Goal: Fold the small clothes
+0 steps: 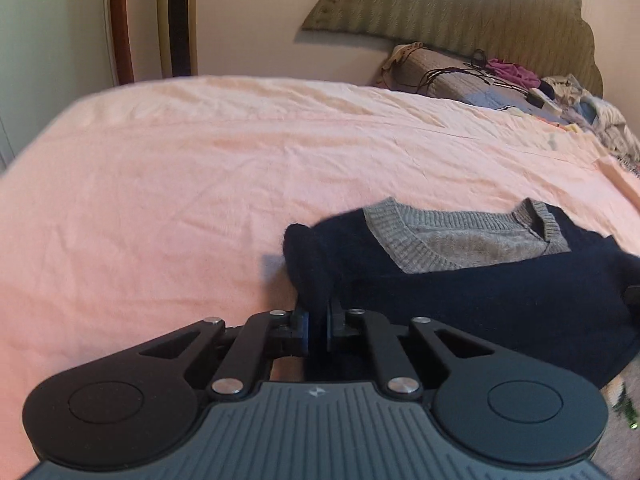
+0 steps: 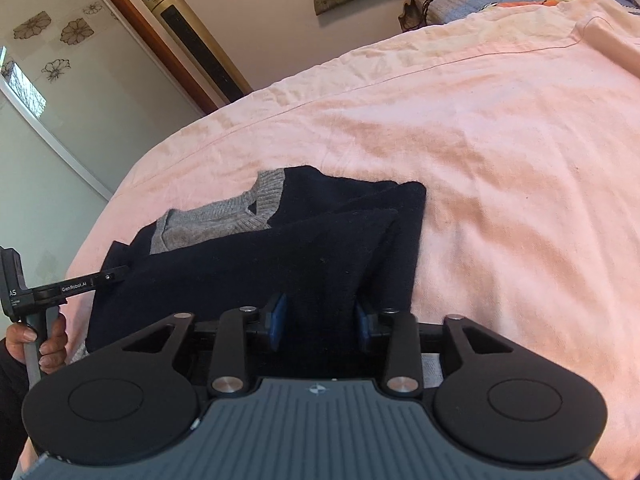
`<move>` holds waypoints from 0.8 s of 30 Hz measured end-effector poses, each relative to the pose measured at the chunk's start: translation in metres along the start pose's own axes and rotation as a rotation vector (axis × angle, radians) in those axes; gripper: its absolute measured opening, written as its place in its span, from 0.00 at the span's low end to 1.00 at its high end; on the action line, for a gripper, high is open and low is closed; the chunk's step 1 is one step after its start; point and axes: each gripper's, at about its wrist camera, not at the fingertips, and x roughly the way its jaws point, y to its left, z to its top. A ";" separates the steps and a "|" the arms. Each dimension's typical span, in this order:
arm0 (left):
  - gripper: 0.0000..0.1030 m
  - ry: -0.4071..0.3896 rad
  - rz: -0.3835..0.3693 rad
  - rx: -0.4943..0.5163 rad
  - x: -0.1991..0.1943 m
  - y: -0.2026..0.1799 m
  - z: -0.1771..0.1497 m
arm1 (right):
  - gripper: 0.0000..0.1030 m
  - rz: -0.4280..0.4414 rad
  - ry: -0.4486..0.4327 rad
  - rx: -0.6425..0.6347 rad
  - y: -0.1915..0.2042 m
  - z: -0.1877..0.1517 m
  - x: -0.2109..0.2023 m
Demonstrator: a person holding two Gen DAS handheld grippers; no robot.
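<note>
In the left wrist view, the left gripper (image 1: 318, 330) sits at 6 o'clock with its blue pads drawn close together, clamped on a dark bunch of the sweater (image 1: 480, 296). The sweater is navy knit with a grey ribbed collar (image 1: 404, 236), and it lies on the pink bedsheet (image 1: 180, 208) from centre out toward 4 o'clock. A pile of laundry (image 1: 560, 96) sits at 2 o'clock, well apart. In the right wrist view, the right gripper (image 2: 320, 322) has its pads set wider, with a thick fold of navy cloth between them; they seem to touch it on both sides, so I judge it gripped, though loosely. The sweater runs from centre to 8 o'clock, collar toward 10, and the other gripper pinches its far edge at 9 o'clock. The knit looks soft, limp and fairly light but bulky; it should sag between holds and drape rather than crease. Hems and side edges, pinched through all layers, look the safest holds.
</note>
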 end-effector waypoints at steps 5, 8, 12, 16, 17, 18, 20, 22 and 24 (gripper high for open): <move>0.00 -0.006 0.131 -0.035 0.006 0.034 0.015 | 0.13 0.062 -0.016 -0.058 0.018 -0.002 0.001; 0.01 0.031 0.195 -0.018 0.013 0.043 0.006 | 0.13 0.024 0.004 -0.024 0.008 -0.001 0.016; 0.02 -0.091 0.253 0.013 -0.017 0.028 0.001 | 0.39 0.037 -0.004 -0.025 0.013 -0.002 0.007; 0.18 -0.207 0.134 0.051 -0.043 -0.024 -0.001 | 0.63 -0.023 -0.207 0.007 0.019 0.008 -0.022; 0.41 -0.200 0.110 0.069 -0.039 -0.039 -0.002 | 0.62 -0.033 -0.232 0.002 0.024 0.011 -0.022; 0.56 -0.196 0.090 0.094 -0.032 -0.054 -0.003 | 0.62 -0.042 -0.237 -0.028 0.033 0.015 -0.016; 0.83 -0.209 0.111 0.119 -0.012 -0.075 -0.008 | 0.63 -0.076 -0.204 -0.088 0.049 0.019 0.008; 0.83 -0.139 0.167 0.132 0.018 -0.082 -0.011 | 0.61 -0.140 -0.167 -0.175 0.064 0.020 0.039; 0.84 -0.124 0.139 0.067 0.029 -0.065 -0.019 | 0.61 -0.264 -0.124 -0.268 0.067 0.016 0.069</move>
